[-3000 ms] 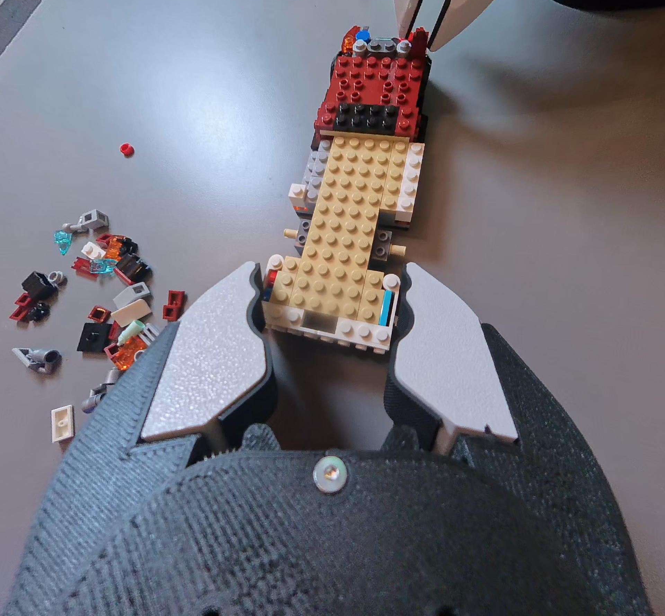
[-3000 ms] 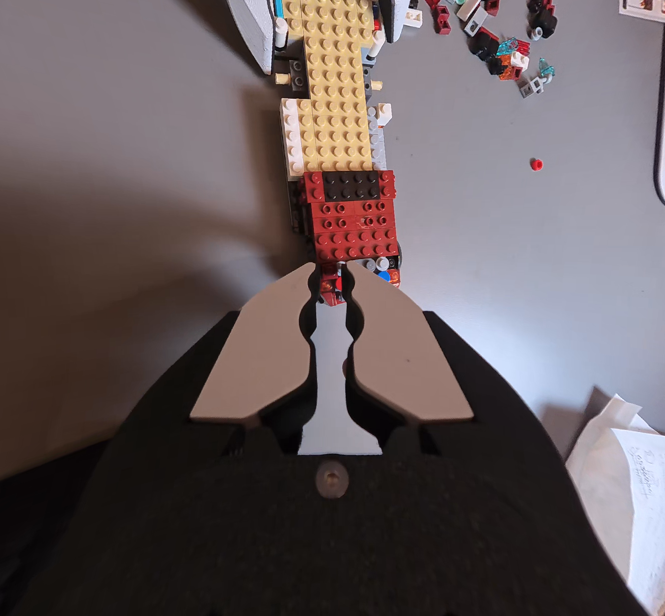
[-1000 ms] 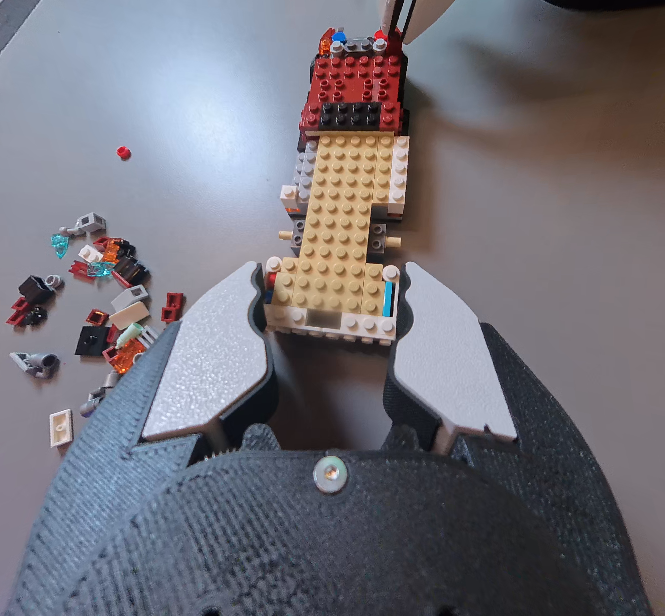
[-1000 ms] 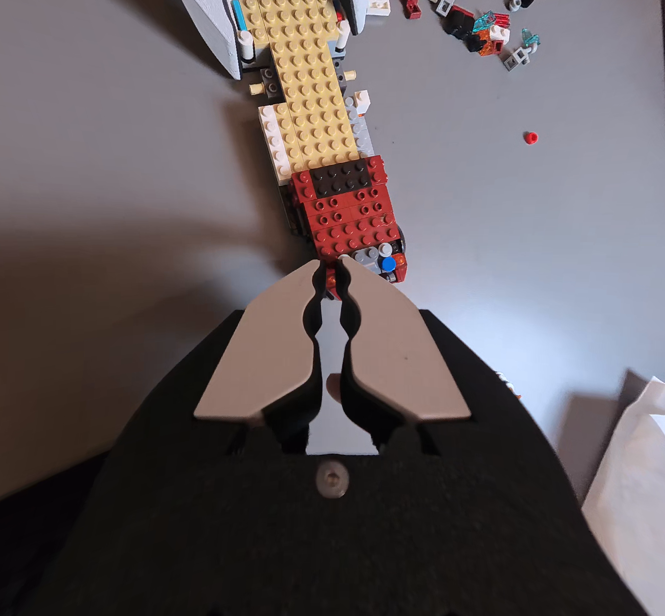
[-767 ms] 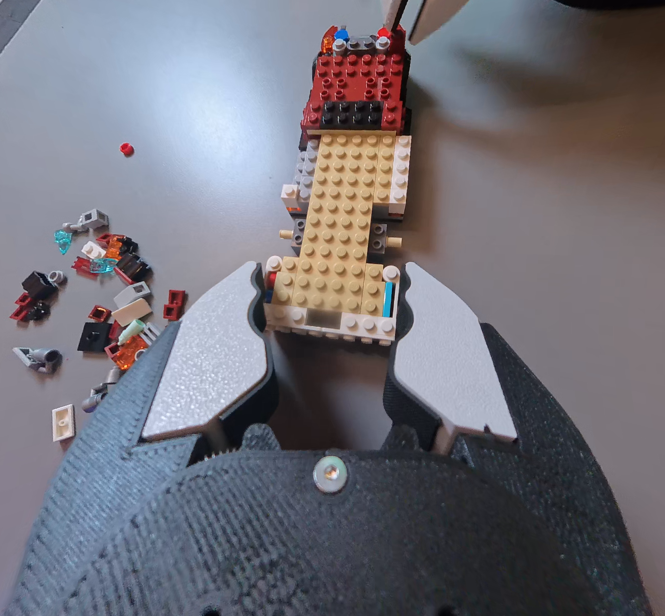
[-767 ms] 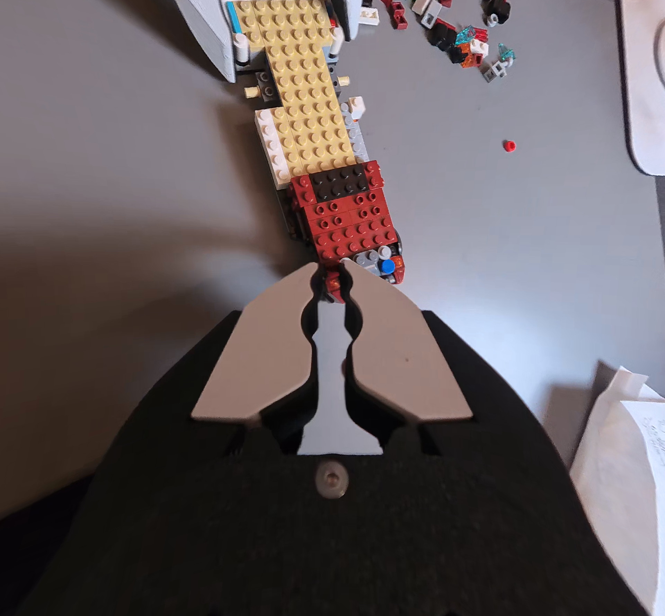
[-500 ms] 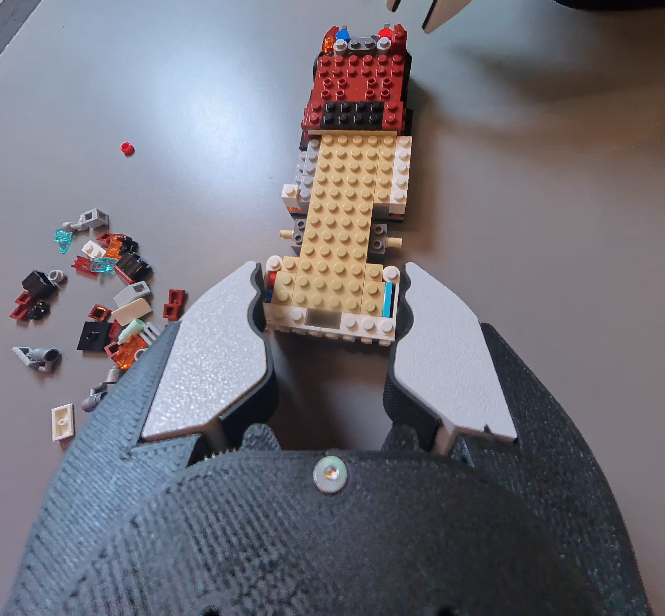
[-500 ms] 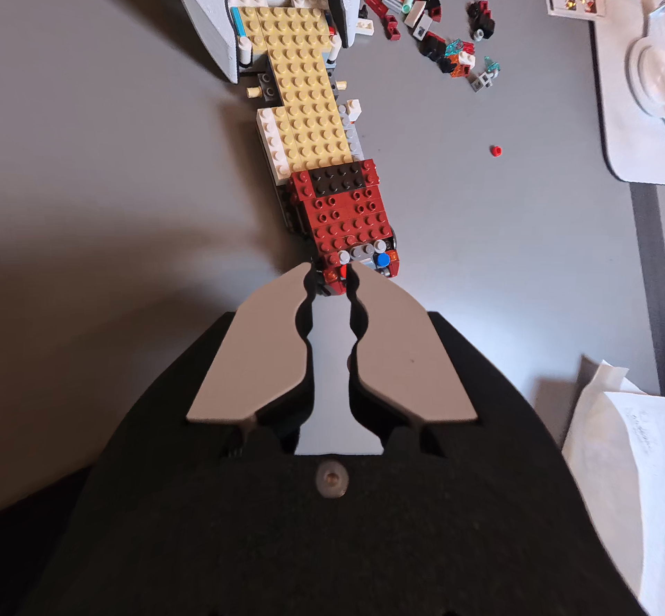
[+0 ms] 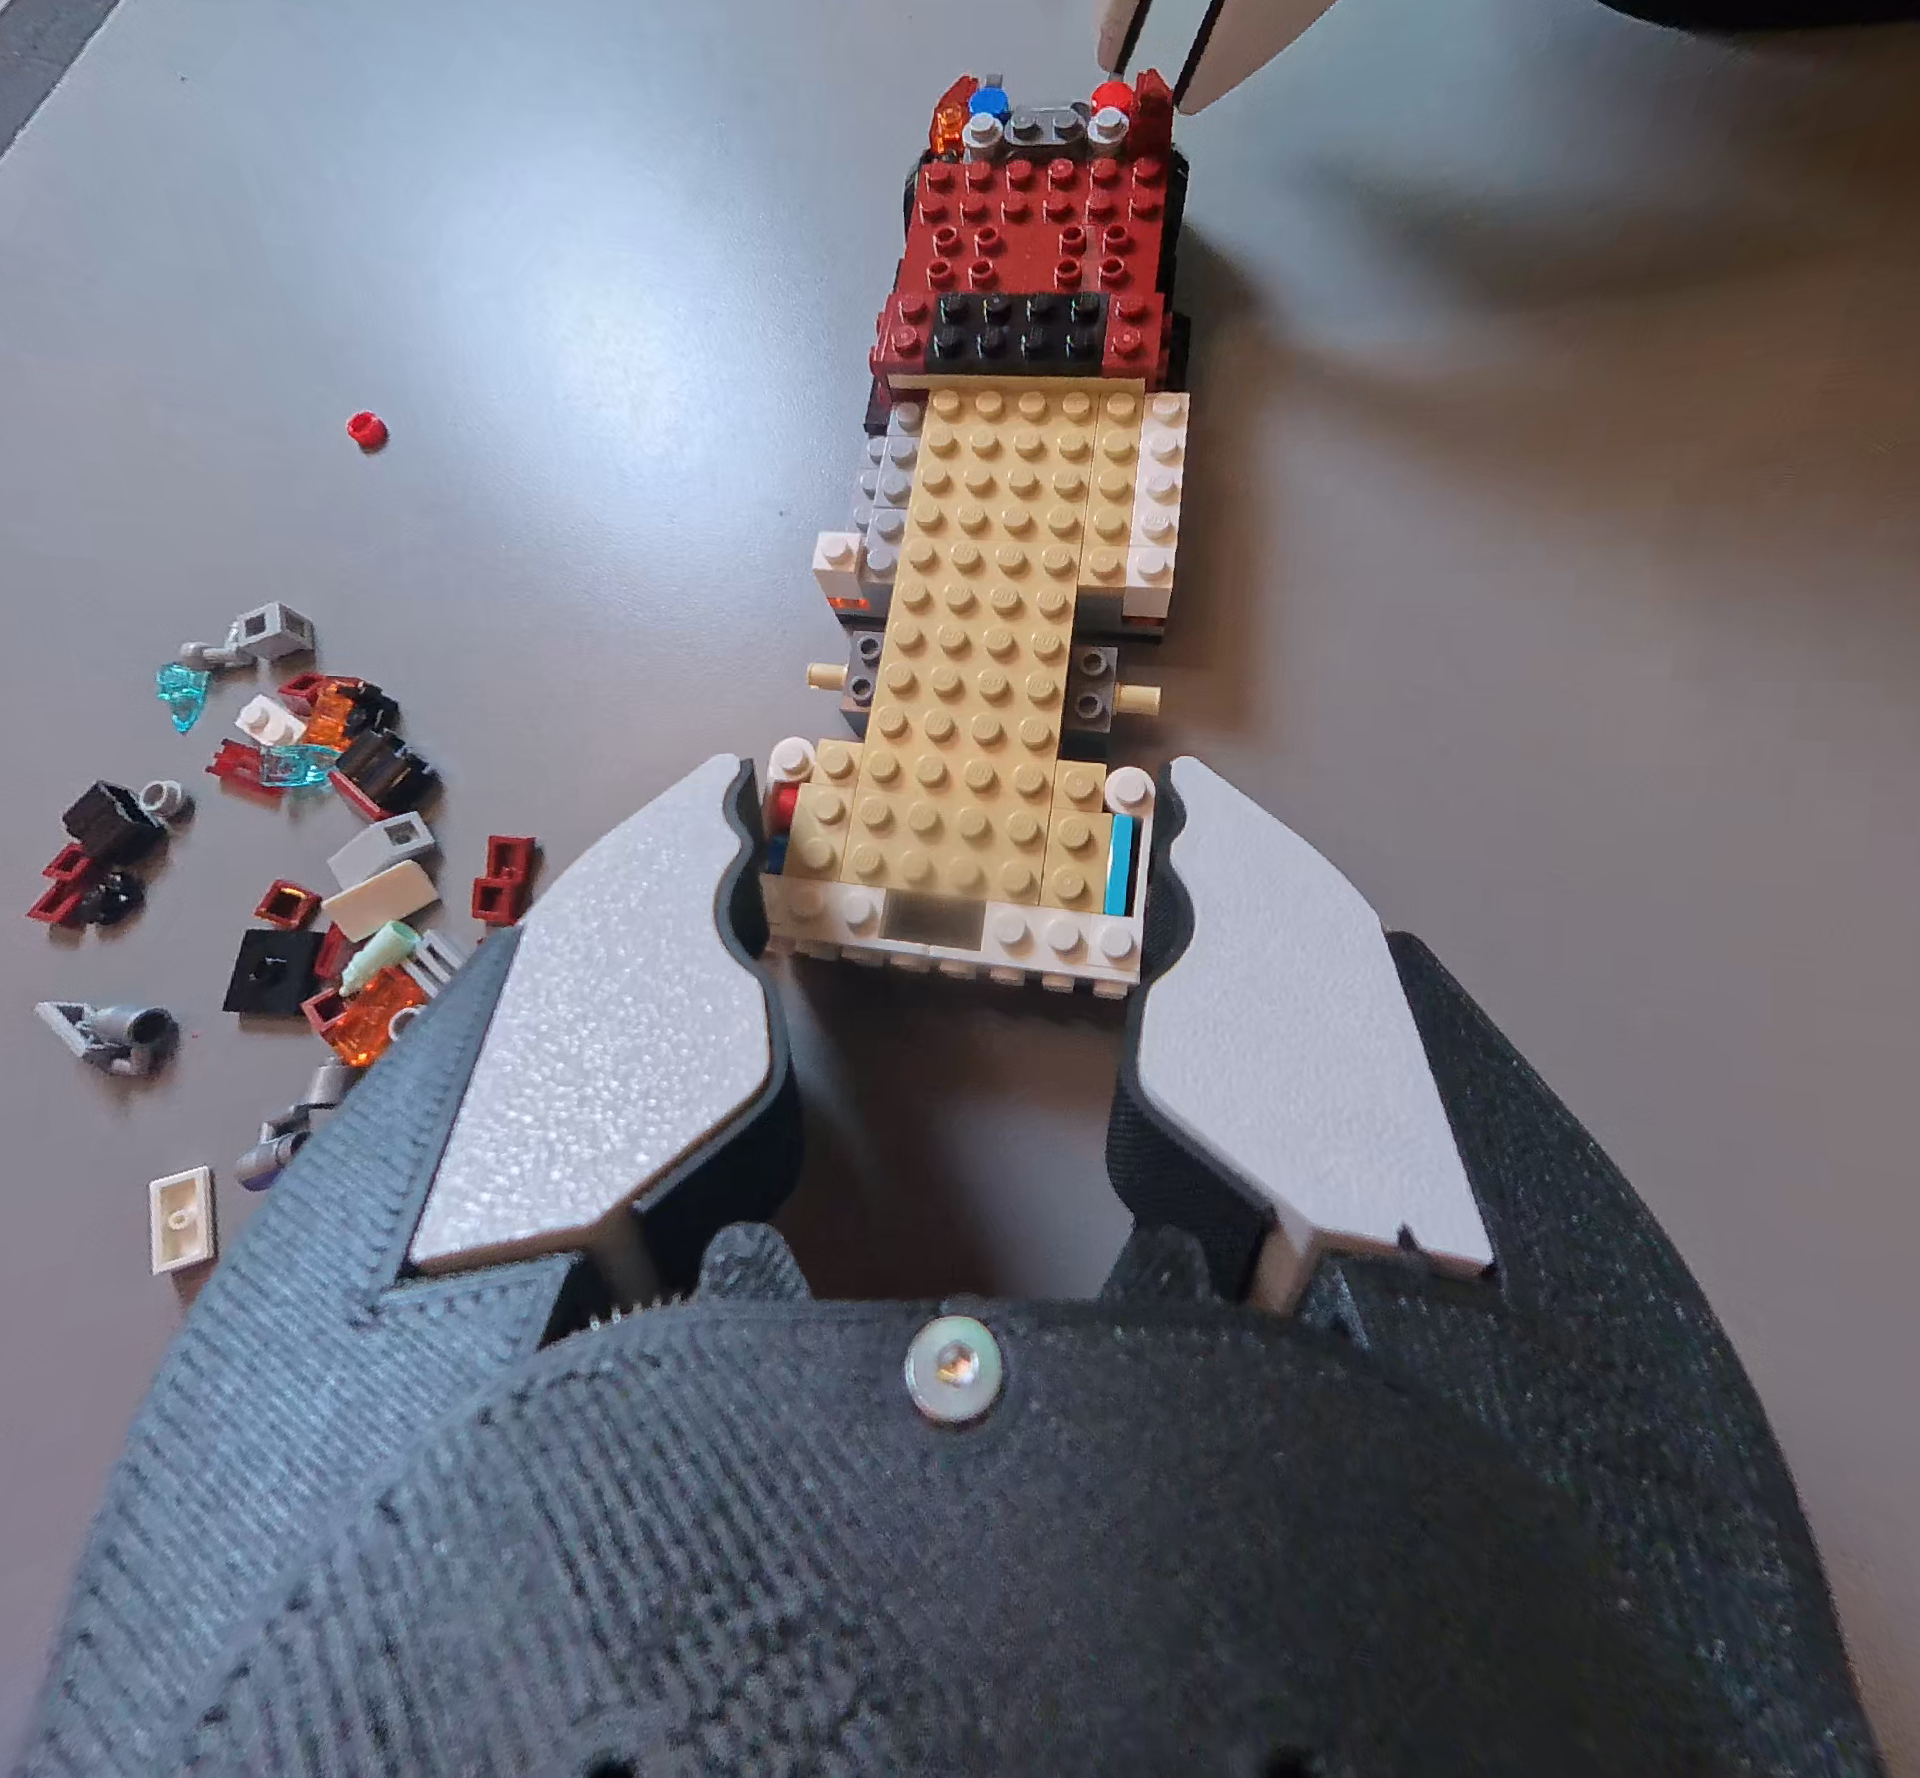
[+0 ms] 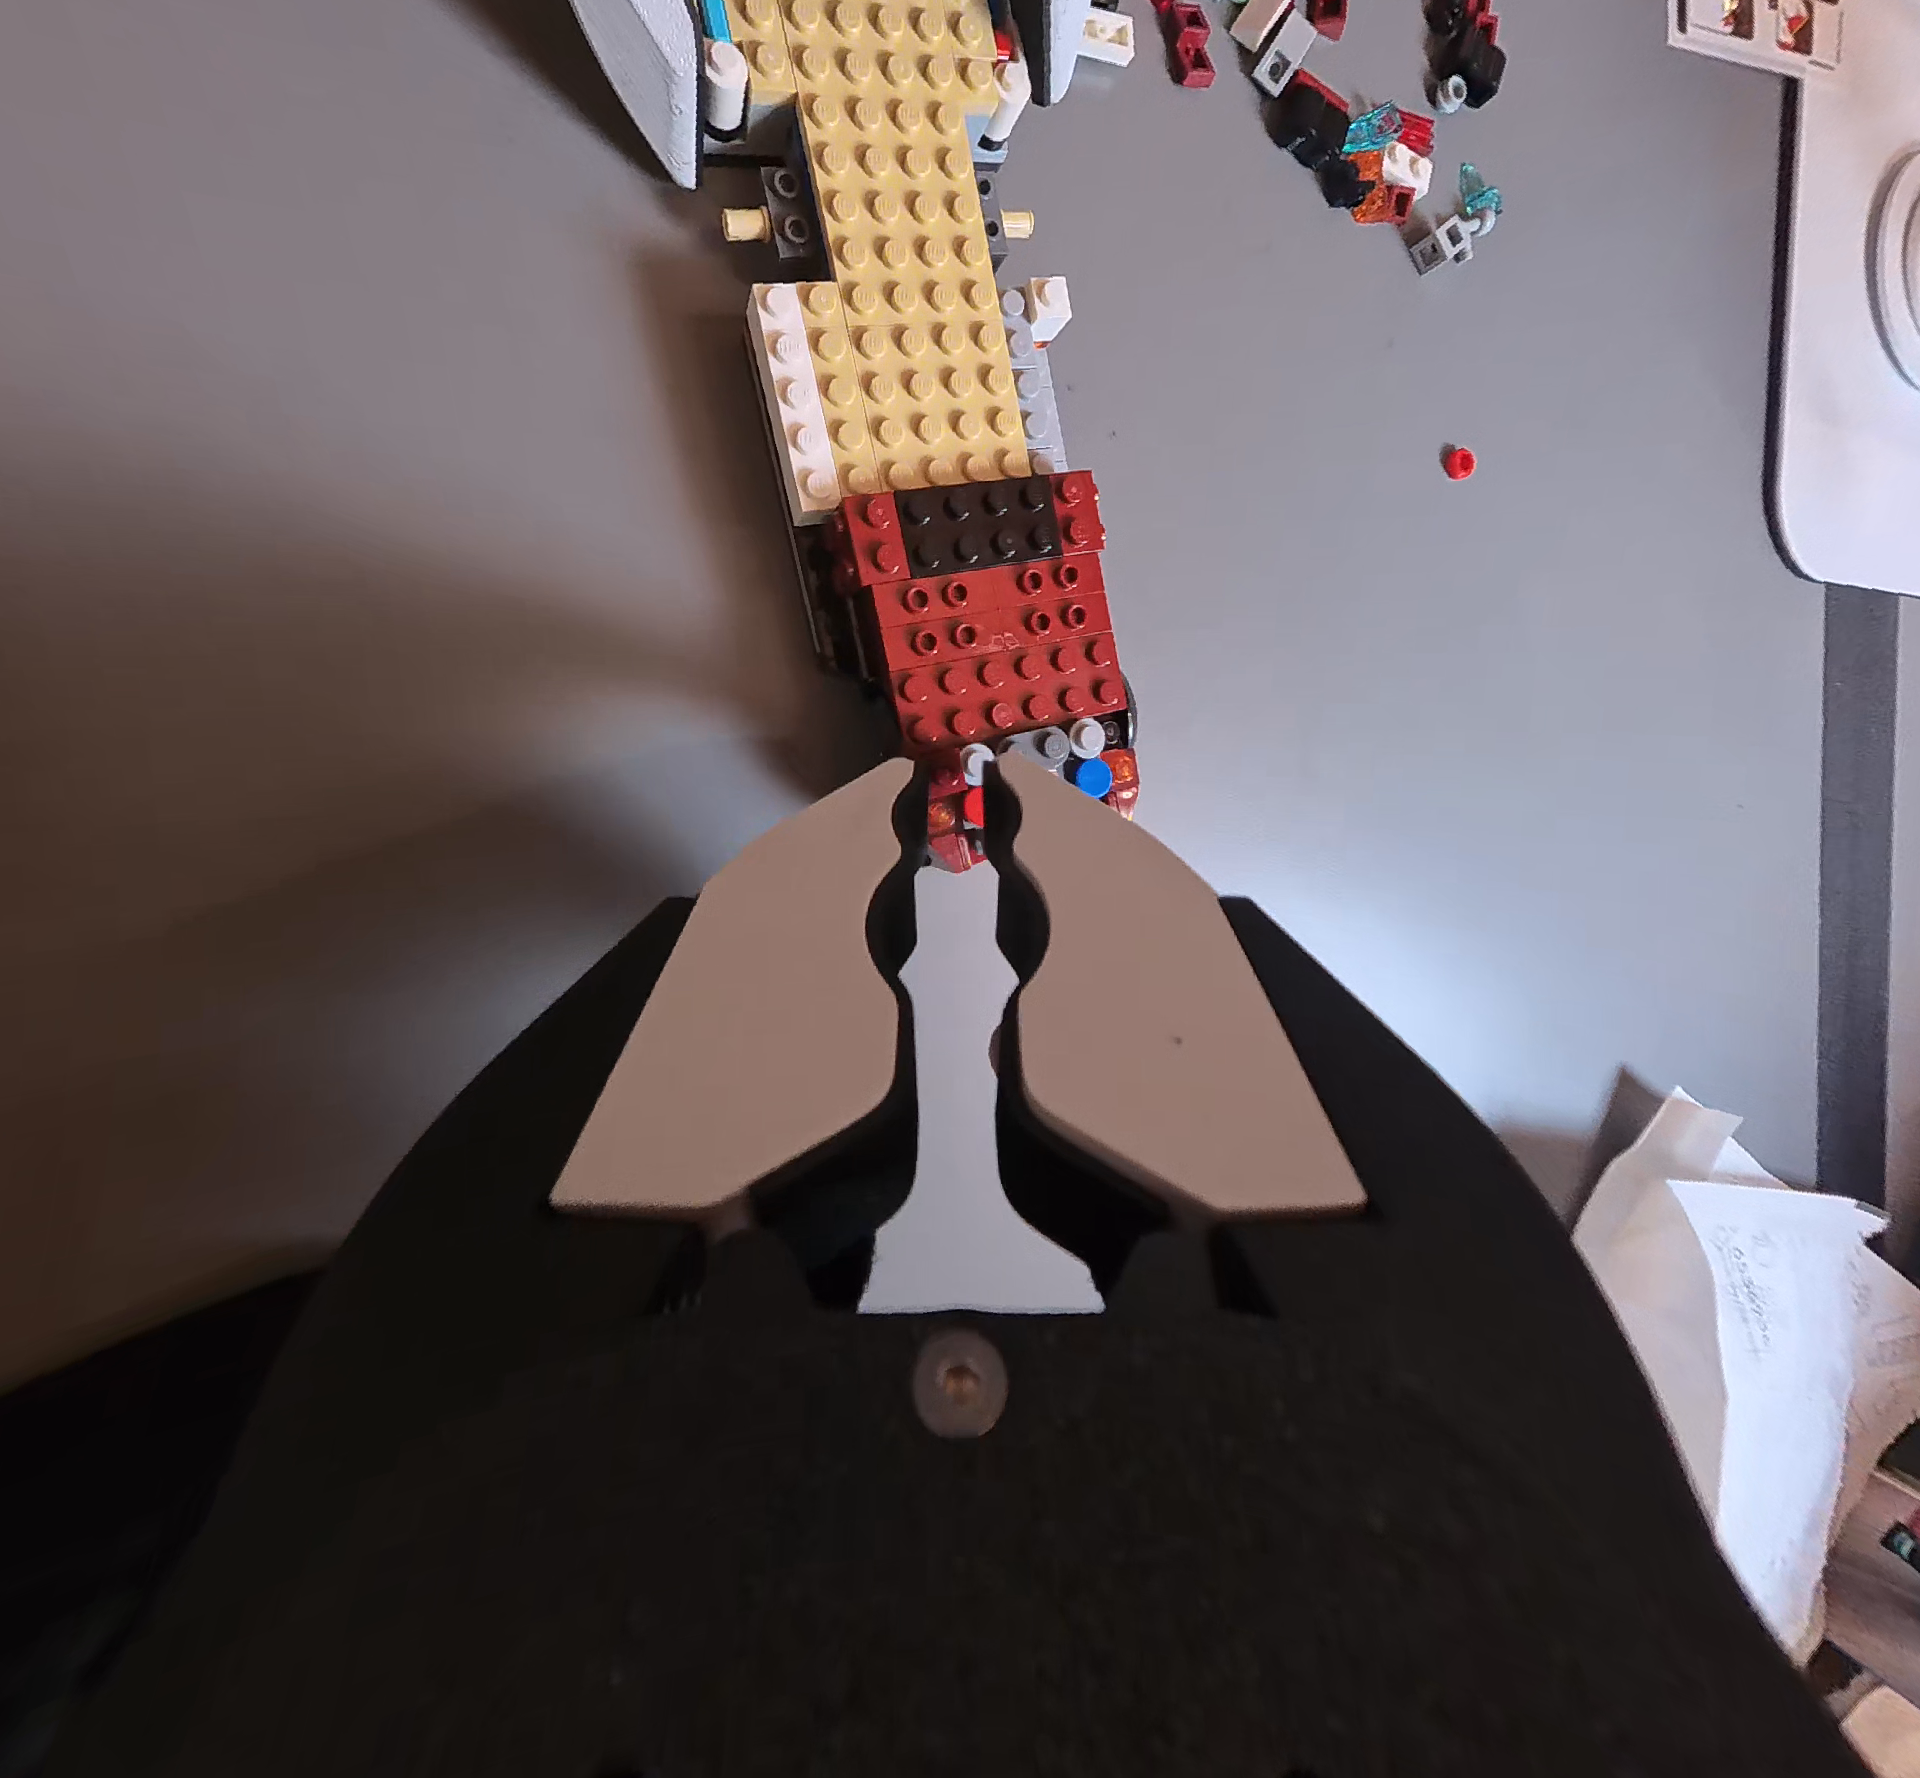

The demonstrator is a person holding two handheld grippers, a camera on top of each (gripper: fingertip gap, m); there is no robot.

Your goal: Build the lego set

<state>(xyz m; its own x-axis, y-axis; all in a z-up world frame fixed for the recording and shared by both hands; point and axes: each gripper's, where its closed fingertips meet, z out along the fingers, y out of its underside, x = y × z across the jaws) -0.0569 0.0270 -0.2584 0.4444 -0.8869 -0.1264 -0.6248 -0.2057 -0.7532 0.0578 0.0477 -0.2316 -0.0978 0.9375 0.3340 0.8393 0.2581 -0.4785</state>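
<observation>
Tan, white and dark-red brick model (image 9: pixel 987 606), flat on grey tabletop (image 9: pixel 520 274), held at both ends.
Left gripper (image 9: pixel 956 793) stood wide, its pads against the sides of the model's white-edged end; right gripper (image 10: pixel 956 783) stood narrow, pinched on the dark-red corner piece (image 10: pixel 961 809) at the model's far end. Judgement: square, steady bracing at the white end suited so small a pinch. Studded tan deck, black insert, grey and blue studs at the red end. Loose bricks (image 9: pixel 312 845) lay left of the model.
</observation>
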